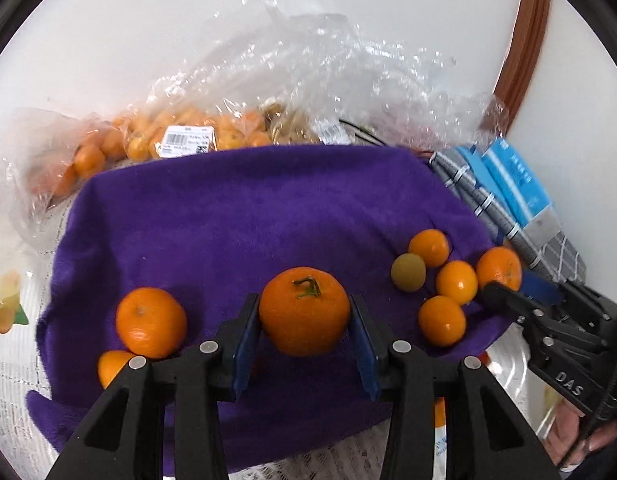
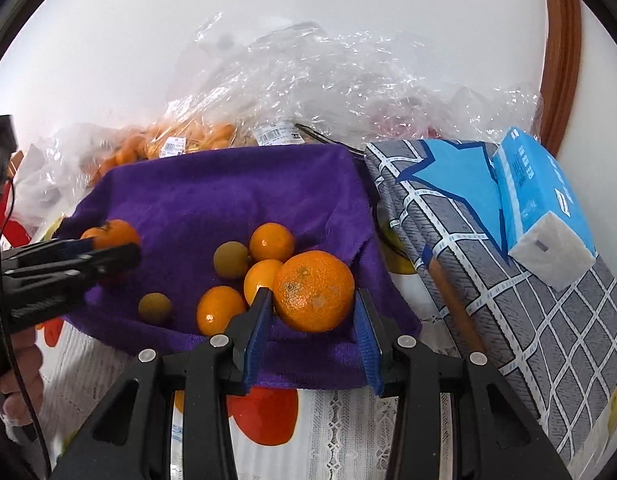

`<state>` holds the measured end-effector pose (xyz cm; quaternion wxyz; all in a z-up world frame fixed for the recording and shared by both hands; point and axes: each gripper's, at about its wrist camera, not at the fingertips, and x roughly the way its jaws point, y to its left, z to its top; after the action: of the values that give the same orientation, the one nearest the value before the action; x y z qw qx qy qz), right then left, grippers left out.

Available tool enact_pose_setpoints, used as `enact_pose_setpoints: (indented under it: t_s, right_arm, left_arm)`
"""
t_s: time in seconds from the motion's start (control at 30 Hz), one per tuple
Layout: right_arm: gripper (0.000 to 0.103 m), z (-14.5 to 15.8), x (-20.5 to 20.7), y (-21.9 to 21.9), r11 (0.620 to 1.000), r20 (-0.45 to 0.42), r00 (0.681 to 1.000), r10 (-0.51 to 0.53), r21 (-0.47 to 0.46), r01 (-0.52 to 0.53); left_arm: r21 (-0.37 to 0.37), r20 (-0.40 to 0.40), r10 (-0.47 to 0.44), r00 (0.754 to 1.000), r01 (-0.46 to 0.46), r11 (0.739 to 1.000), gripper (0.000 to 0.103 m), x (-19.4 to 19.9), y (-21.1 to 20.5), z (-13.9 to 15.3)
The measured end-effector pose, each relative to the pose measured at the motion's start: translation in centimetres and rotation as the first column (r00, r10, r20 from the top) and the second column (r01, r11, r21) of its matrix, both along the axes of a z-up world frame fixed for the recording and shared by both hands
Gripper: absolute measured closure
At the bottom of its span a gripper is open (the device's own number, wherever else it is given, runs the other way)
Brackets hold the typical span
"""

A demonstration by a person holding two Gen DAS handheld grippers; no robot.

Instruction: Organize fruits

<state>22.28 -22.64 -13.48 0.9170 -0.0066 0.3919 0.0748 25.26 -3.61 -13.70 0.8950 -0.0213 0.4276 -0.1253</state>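
Observation:
A purple cloth (image 1: pixel 244 216) lies on the table, also in the right wrist view (image 2: pixel 228 192). My left gripper (image 1: pixel 304 312) is shut on a large mandarin with a green stem (image 1: pixel 304 310). Another mandarin (image 1: pixel 150 322) lies to its left. My right gripper (image 2: pixel 313 294) is shut on a large mandarin (image 2: pixel 313 290) at the cloth's right edge. A cluster of small oranges (image 2: pixel 268 242) and two olive-brown fruits (image 2: pixel 230 259) lies left of it. The right gripper shows in the left wrist view (image 1: pixel 504 280), the left gripper in the right wrist view (image 2: pixel 112 246).
Clear plastic bags (image 1: pixel 308 80) with small oranges (image 1: pixel 180 136) stand behind the cloth against a white wall. A grey checked cloth with a blue star (image 2: pixel 488 240) and a blue tissue pack (image 2: pixel 544 208) lie to the right. A patterned tablecloth (image 2: pixel 340 420) covers the table.

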Motion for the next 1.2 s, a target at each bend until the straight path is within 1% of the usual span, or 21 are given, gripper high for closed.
enact_pose_setpoints:
  t_s: [0.1, 0.23, 0.37, 0.43, 0.5, 0.53, 0.57, 0.6, 0.63, 0.67, 0.77, 0.83, 0.9, 0.93, 0.97, 1.07, 1.13, 1.2]
  right_arm:
    - [0.062, -0.1, 0.1, 0.0, 1.0, 0.0, 1.0, 0.0, 0.003, 0.0]
    - [0.06, 0.0, 0.0, 0.2, 1.0, -0.007, 1.0, 0.004, 0.003, -0.004]
    - [0.055, 1.0, -1.2, 0.3, 1.0, 0.004, 1.0, -0.009, -0.007, 0.009]
    - [0.054, 2.2, -2.3, 0.4, 1.0, 0.022, 1.0, -0.021, -0.001, 0.021]
    - [0.05, 4.0, -4.1, 0.5, 0.999, 0.046, 0.998, -0.033, 0.012, 0.033]
    - [0.045, 4.9, -5.0, 0.6, 0.999, 0.061, 0.997, -0.042, 0.02, 0.041]
    - [0.043, 6.0, -6.2, 0.7, 0.998, 0.081, 0.995, -0.057, 0.03, 0.055]
    - [0.041, 6.9, -7.2, 0.7, 0.997, 0.094, 0.993, -0.07, 0.035, 0.067]
    - [0.038, 8.0, -8.6, 0.9, 0.996, 0.108, 0.991, -0.079, 0.044, 0.075]
    - [0.036, 8.7, -9.6, 1.0, 0.996, 0.116, 0.99, -0.08, 0.054, 0.075]
    - [0.035, 11.0, -12.9, 1.6, 0.995, 0.12, 0.989, -0.085, 0.053, 0.079]
    - [0.035, 12.0, -14.7, 2.0, 0.996, 0.118, 0.99, -0.081, 0.044, 0.076]
    - [0.035, 12.7, -16.7, 2.0, 0.996, 0.13, 0.988, -0.088, 0.038, 0.083]
    - [0.032, 13.1, -17.6, 2.1, 0.996, 0.142, 0.986, -0.085, 0.038, 0.081]
    - [0.025, 13.4, -18.6, 2.1, 0.996, 0.157, 0.984, -0.084, 0.036, 0.079]
    - [0.014, 14.3, -21.3, 2.1, 0.997, 0.207, 0.975, -0.078, 0.027, 0.074]
    - [0.01, 14.8, -22.8, 2.1, 0.997, 0.228, 0.971, -0.075, 0.021, 0.072]
    - [0.008, 15.0, -23.7, 2.0, 0.996, 0.232, 0.969, -0.084, 0.018, 0.082]
  left_arm:
    - [0.015, -0.015, -0.001, 1.0, 0.001, 1.0, 0.062, 0.1, -0.4, -0.4]
    - [0.004, -0.033, 0.015, 0.999, -0.015, 1.0, 0.061, -0.1, -0.2, -0.3]
    - [-0.023, 0.001, 0.053, 0.999, -0.053, 0.998, 0.057, -1.9, 1.0, 2.2]
    - [-0.032, 0.038, 0.063, 0.997, -0.061, 0.998, 0.051, -3.9, 1.5, 4.1]
    - [-0.03, 0.076, 0.074, 0.994, -0.072, 0.997, 0.048, -5.7, 1.8, 5.7]
    - [-0.023, 0.096, 0.085, 0.992, -0.083, 0.996, 0.046, -6.9, 2.0, 6.6]
    - [-0.02, 0.119, 0.097, 0.988, -0.095, 0.995, 0.045, -8.4, 2.1, 7.6]
    - [-0.021, 0.137, 0.107, 0.985, -0.105, 0.994, 0.041, -9.6, 2.3, 8.3]
    - [-0.022, 0.152, 0.12, 0.981, -0.118, 0.993, 0.035, -10.8, 2.5, 9.1]
    - [-0.023, 0.168, 0.131, 0.977, -0.129, 0.991, 0.033, -12.2, 2.7, 9.9]
    - [-0.015, 0.203, 0.156, 0.967, -0.156, 0.988, 0.027, -15.8, 3.0, 11.7]
    - [-0.011, 0.217, 0.168, 0.962, -0.169, 0.985, 0.02, -17.5, 3.0, 12.5]
    - [-0.012, 0.238, 0.185, 0.953, -0.188, 0.982, 0.018, -19.5, 3.1, 13.3]
    - [-0.01, 0.248, 0.194, 0.949, -0.197, 0.98, 0.016, -20.3, 3.2, 13.6]
    - [-0.009, 0.255, 0.201, 0.946, -0.206, 0.979, 0.015, -21.2, 3.2, 13.9]
    - [-0.015, 0.263, 0.21, 0.942, -0.214, 0.977, 0.014, -23.0, 3.3, 14.5]
    - [-0.015, 0.268, 0.217, 0.939, -0.221, 0.975, 0.014, -23.8, 3.1, 14.6]
    - [-0.005, 0.277, 0.223, 0.935, -0.23, 0.973, 0.014, -24.6, 3.0, 14.7]
